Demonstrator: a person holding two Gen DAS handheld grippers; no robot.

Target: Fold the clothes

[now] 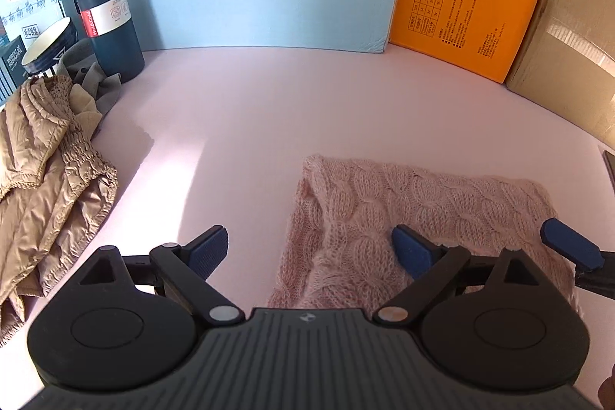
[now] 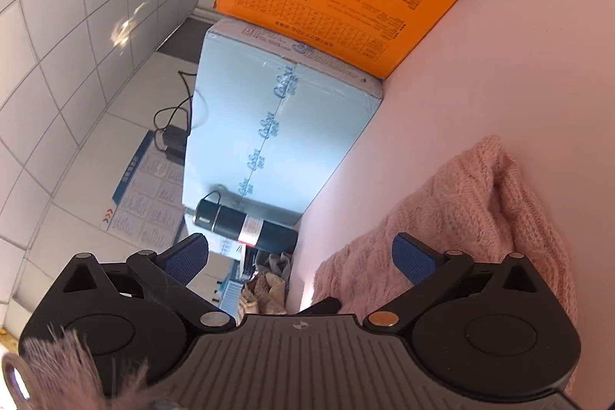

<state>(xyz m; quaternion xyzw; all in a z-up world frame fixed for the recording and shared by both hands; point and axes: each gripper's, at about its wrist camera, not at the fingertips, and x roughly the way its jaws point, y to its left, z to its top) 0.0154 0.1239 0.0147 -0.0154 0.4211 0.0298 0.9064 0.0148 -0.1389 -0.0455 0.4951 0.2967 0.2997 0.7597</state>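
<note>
On the pink table (image 1: pixel 269 110), the folded pink knit sweater (image 1: pixel 403 202) lies flat, right of centre. Left gripper (image 1: pixel 311 248) and right gripper (image 2: pixel 300 256) both gape wide, holding nothing. Risk: a shallow pinch could snag loose yarn and undo the fold.

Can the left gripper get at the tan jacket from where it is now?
Probably yes: the left gripper is open and empty, and bare pink tabletop lies between it and the tan jacket at the left.
</note>
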